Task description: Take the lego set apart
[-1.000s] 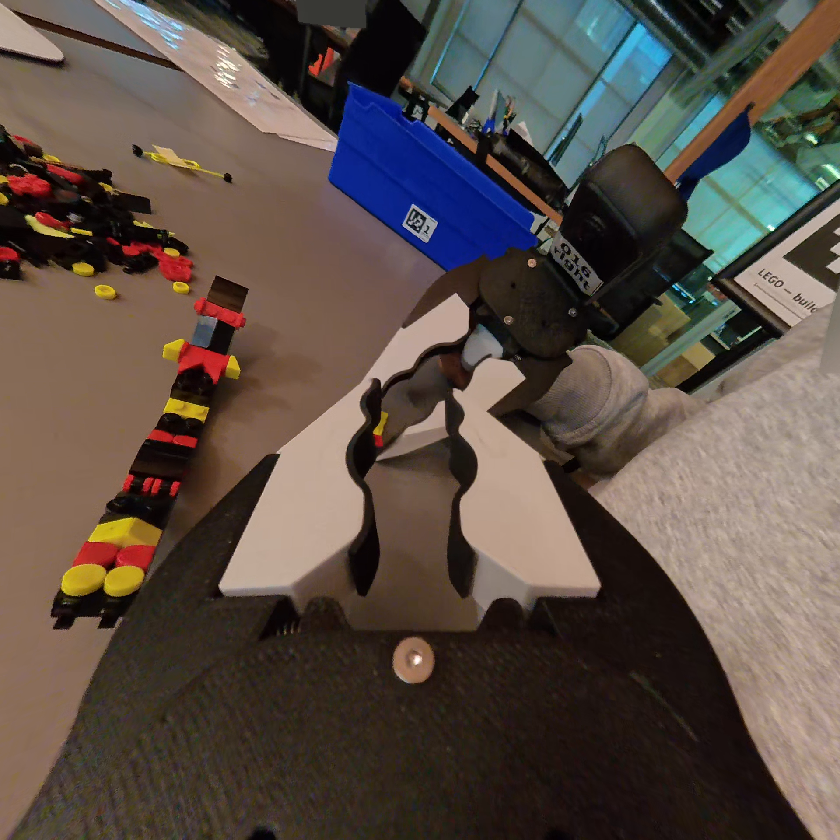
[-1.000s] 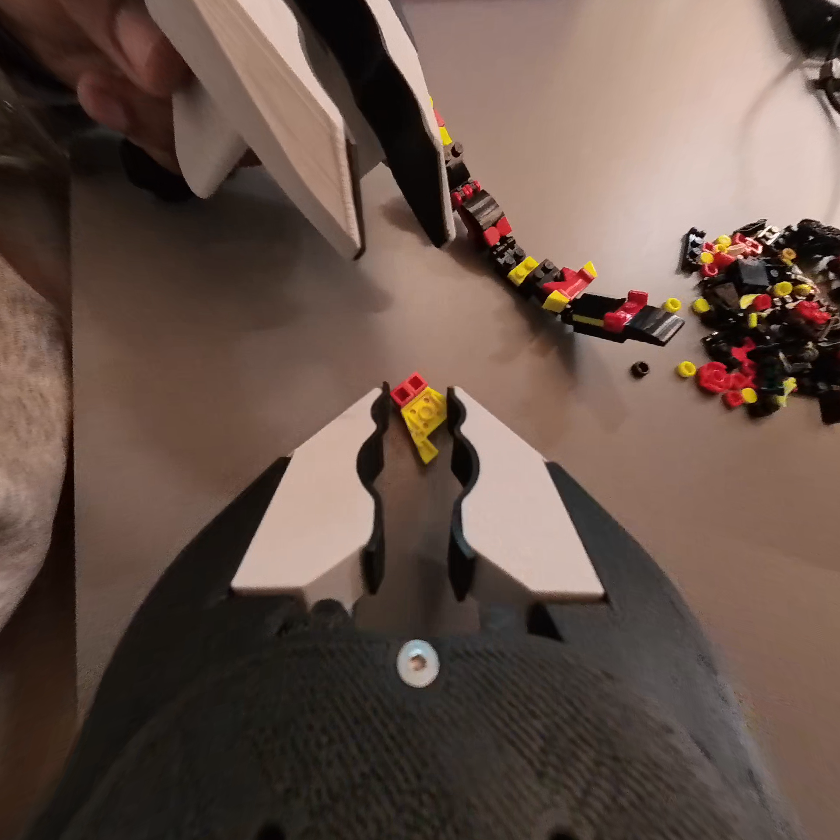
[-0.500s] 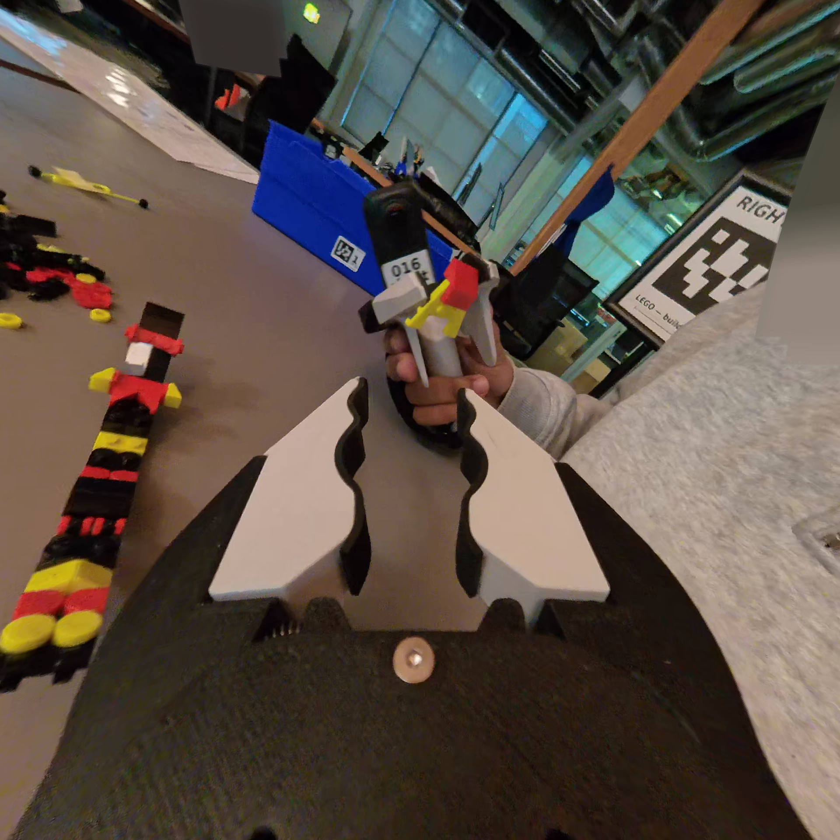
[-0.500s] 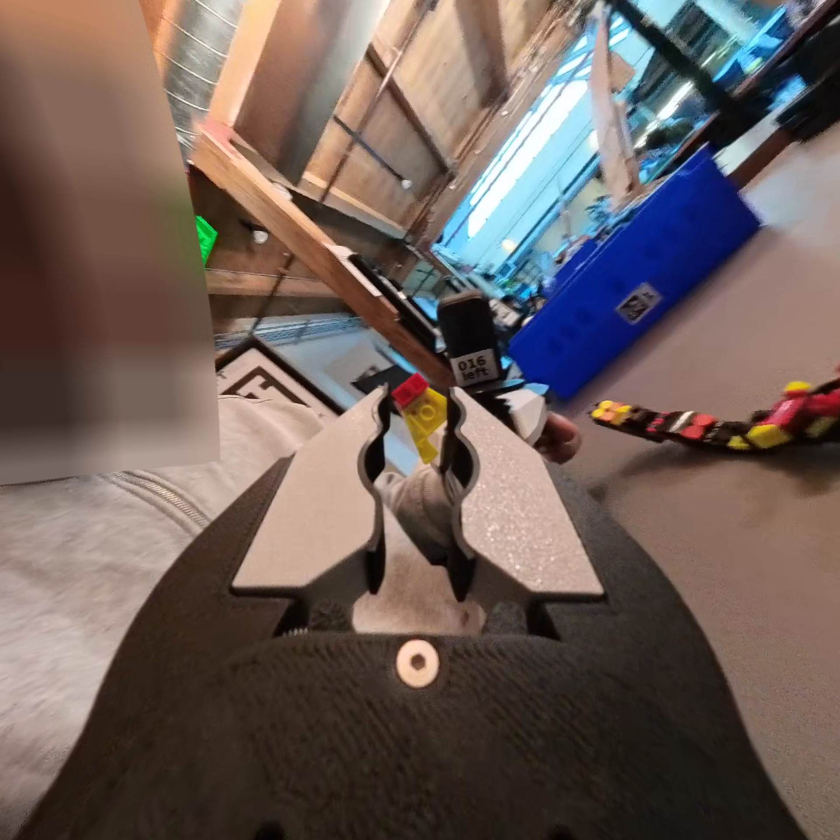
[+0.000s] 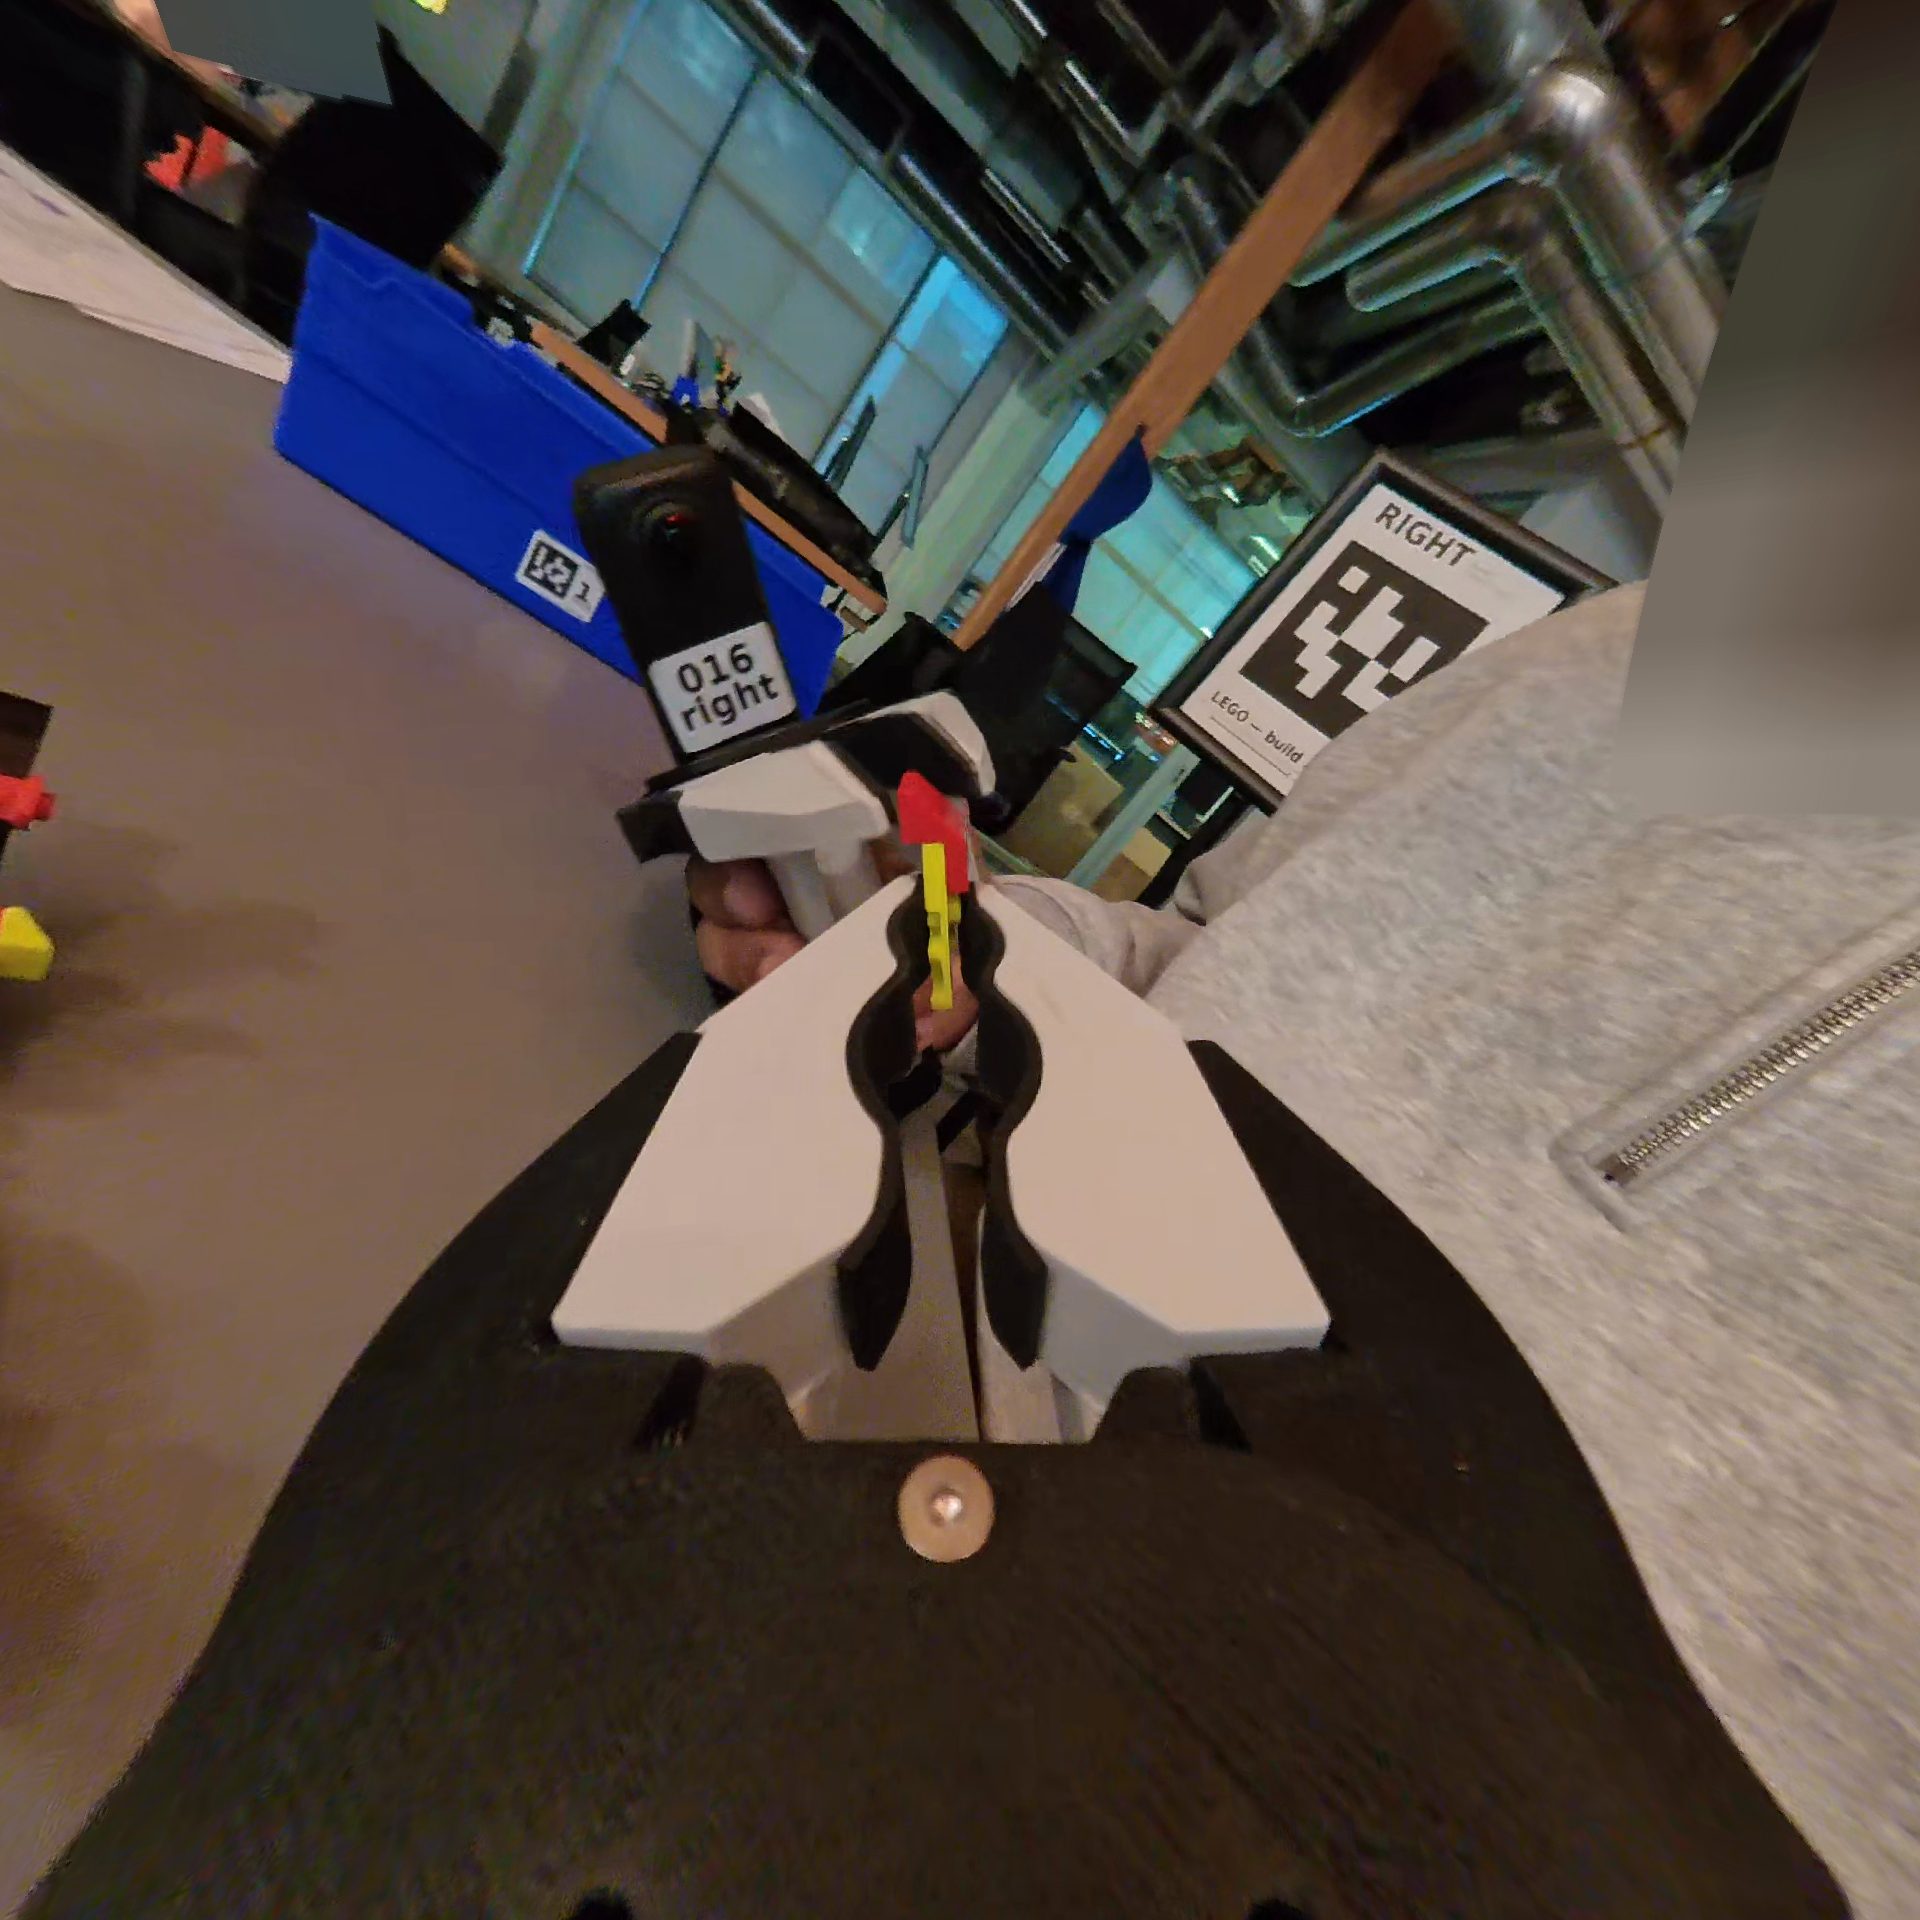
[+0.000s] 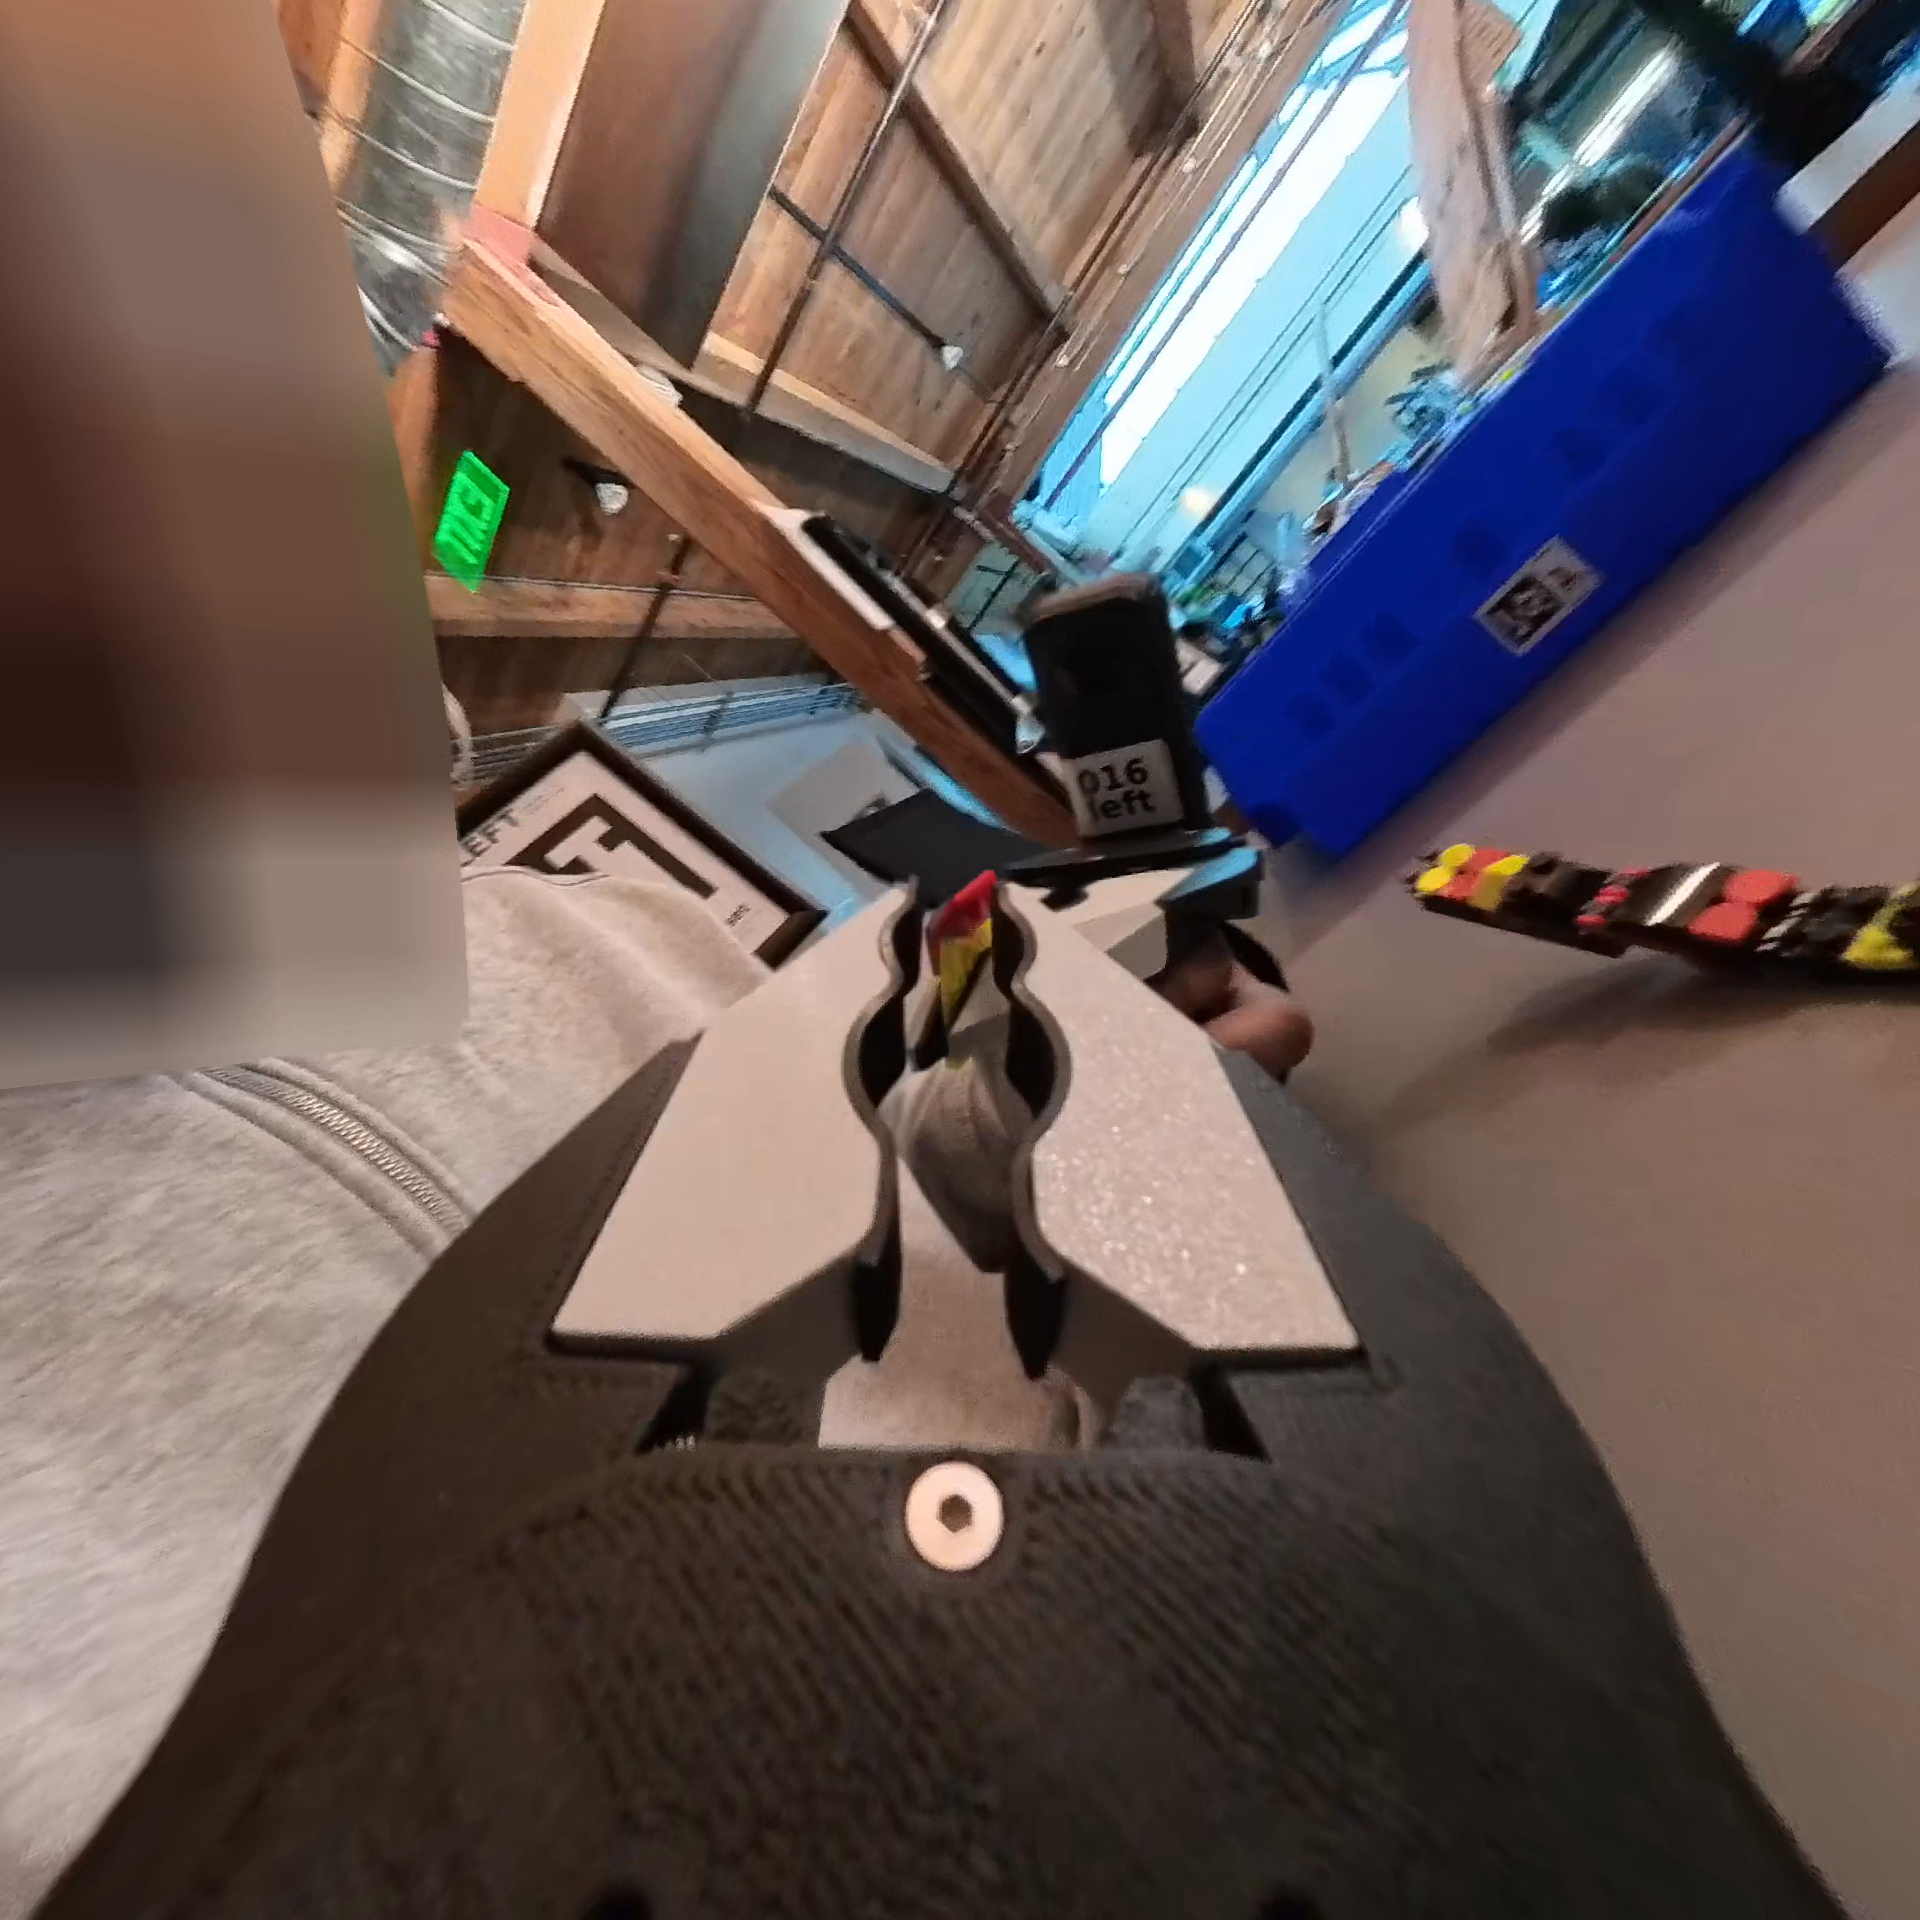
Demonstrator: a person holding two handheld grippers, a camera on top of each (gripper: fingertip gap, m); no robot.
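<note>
A small red-and-yellow lego piece is held in the air between both grippers, which face each other. In the left wrist view my left gripper is shut on the yellow plate. The red brick on top of it sits at the tips of my right gripper beyond. In the right wrist view my right gripper is shut on the same piece. The long black, red and yellow lego strip lies on the table; only its end shows at the left edge of the left wrist view.
The brown table lies under and left of the grippers. A blue bin stands at its far edge and also shows in the right wrist view. The person's grey sweater is close on the right. Left and right tips are no more than a few centimetres apart.
My right gripper lifted the red-and-yellow piece off the table and turned to face the left gripper. My left gripper moved in and closed from open onto the yellow plate.
</note>
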